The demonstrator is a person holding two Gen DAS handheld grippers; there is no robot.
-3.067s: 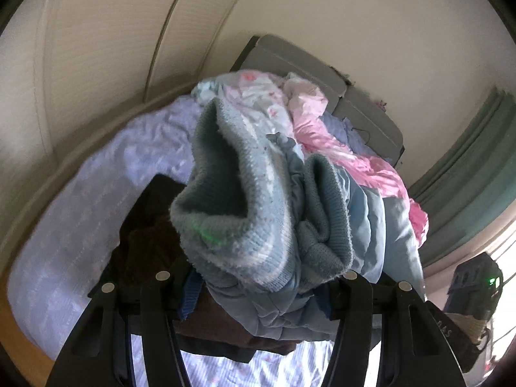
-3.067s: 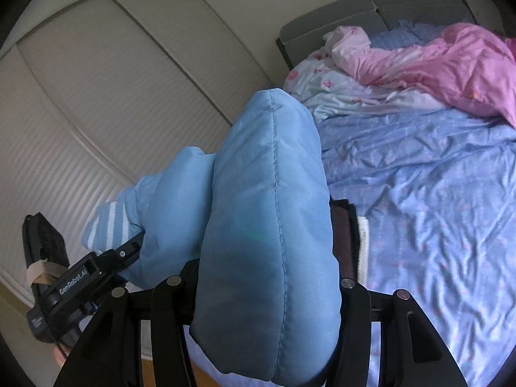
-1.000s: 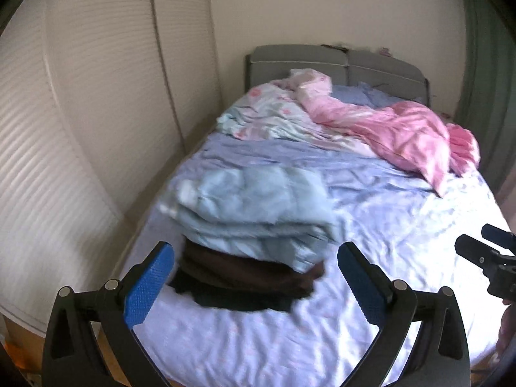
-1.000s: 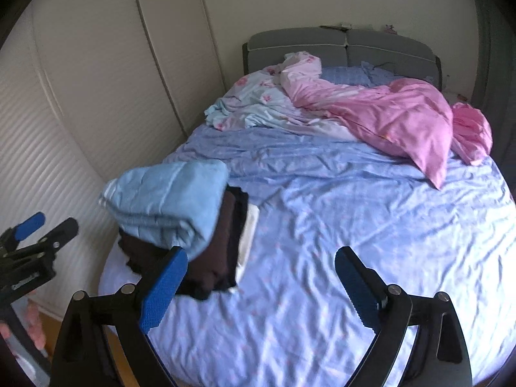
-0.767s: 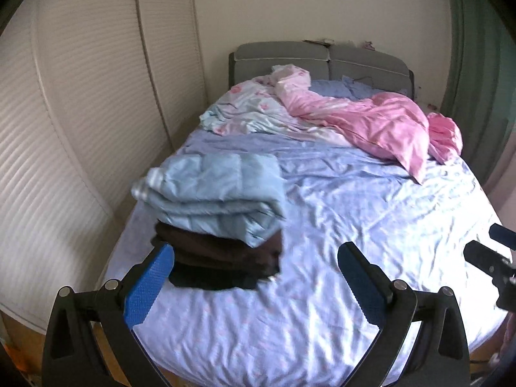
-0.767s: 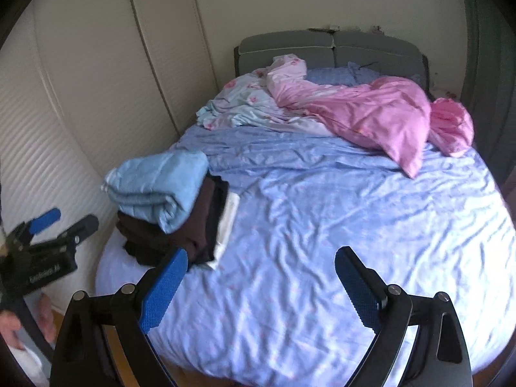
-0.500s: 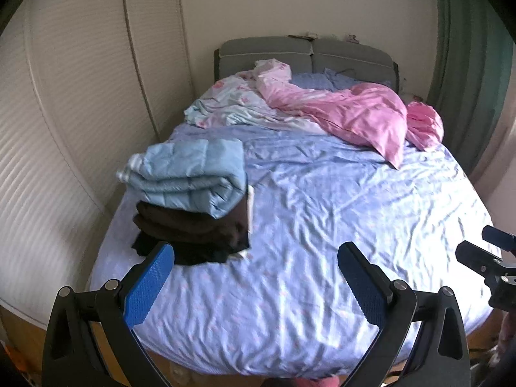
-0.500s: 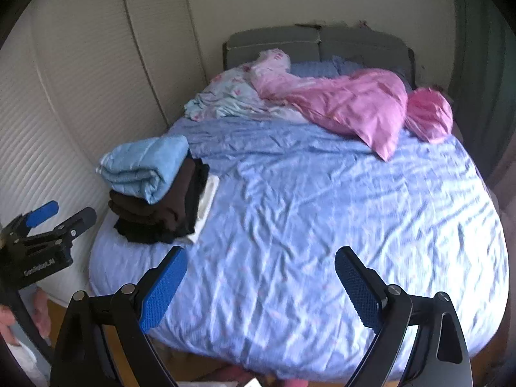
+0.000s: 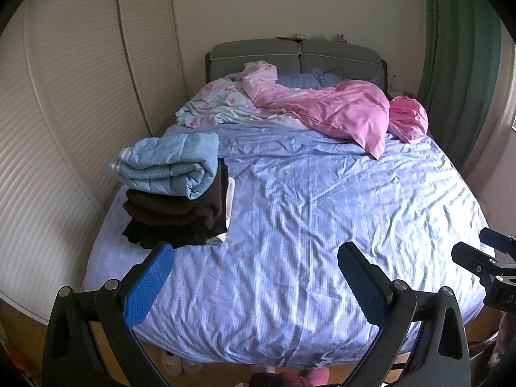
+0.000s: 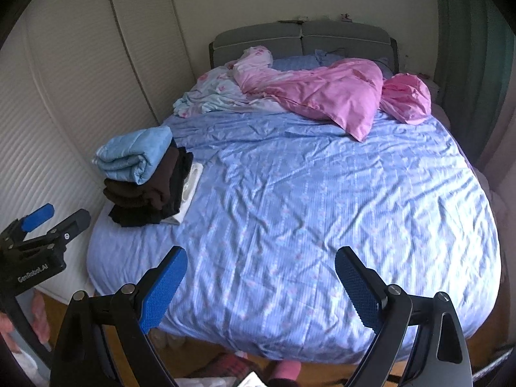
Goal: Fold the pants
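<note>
Left wrist view shows the left claw (image 9: 254, 277) spread wide and empty above the foot of the bed (image 9: 306, 225), and the right wrist view shows the right claw (image 10: 259, 279) likewise released with nothing between its blue pads. The folded light blue pants (image 9: 171, 167) sit on top of a stack of dark folded clothes (image 9: 174, 219) at the bed's left edge, close to the ribbed wardrobe door (image 9: 64, 129), well apart from both claws. A pink duvet (image 9: 338, 113) lies crumpled near the grey headboard (image 9: 296, 54). The fold looks finished, so the risks are about the pile itself. The padded pants are bulky and rounded, and they overhang the dark layers slightly on the right; on a soft mattress, I judge the bundle could spring open or slide off if the bed is pressed or bumped nearby. The stack also stands near the mattress edge, so a nudge could tip it toward the floor.
</note>
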